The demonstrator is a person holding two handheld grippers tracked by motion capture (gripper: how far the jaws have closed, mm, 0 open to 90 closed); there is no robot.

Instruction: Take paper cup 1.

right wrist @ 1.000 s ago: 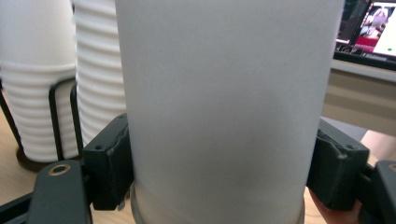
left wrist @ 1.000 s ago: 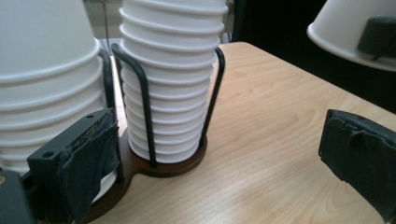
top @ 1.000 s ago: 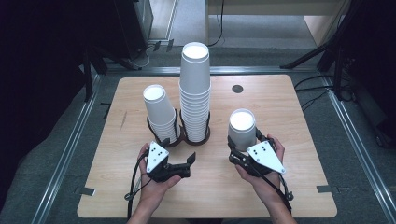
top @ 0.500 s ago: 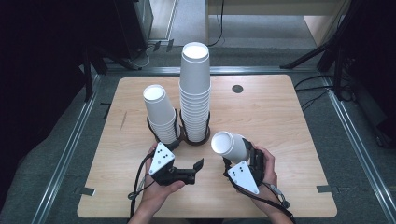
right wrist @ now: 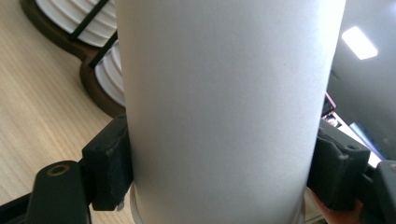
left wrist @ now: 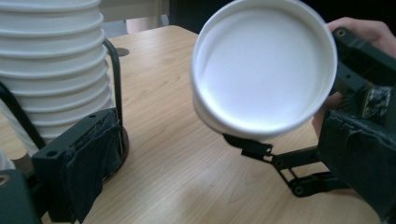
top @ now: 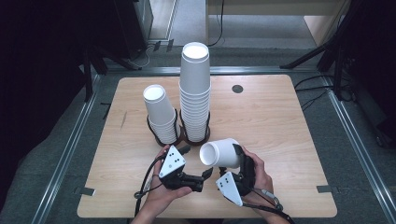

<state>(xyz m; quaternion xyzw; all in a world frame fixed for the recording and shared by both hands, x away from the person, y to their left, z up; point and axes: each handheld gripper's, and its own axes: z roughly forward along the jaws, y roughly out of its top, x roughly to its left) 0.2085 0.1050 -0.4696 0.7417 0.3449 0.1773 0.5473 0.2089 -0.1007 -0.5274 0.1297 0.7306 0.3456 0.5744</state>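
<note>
A: Right gripper has sunk toward the counter, clamped on the white cup; a second ago that cup stood upright.

B: Now its long axis lies nearly level, closed base facing the open left gripper, beside the cup stacks.

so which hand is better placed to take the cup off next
Left. The left claw is open and empty just below the tilted cup, whose base faces it; the right claw is clamped on it.

You've got even overhead light on the table — dark surroundings, soft glare on the cup, close-up jaws slightly blurred, ceiling lamp blown out.
</note>
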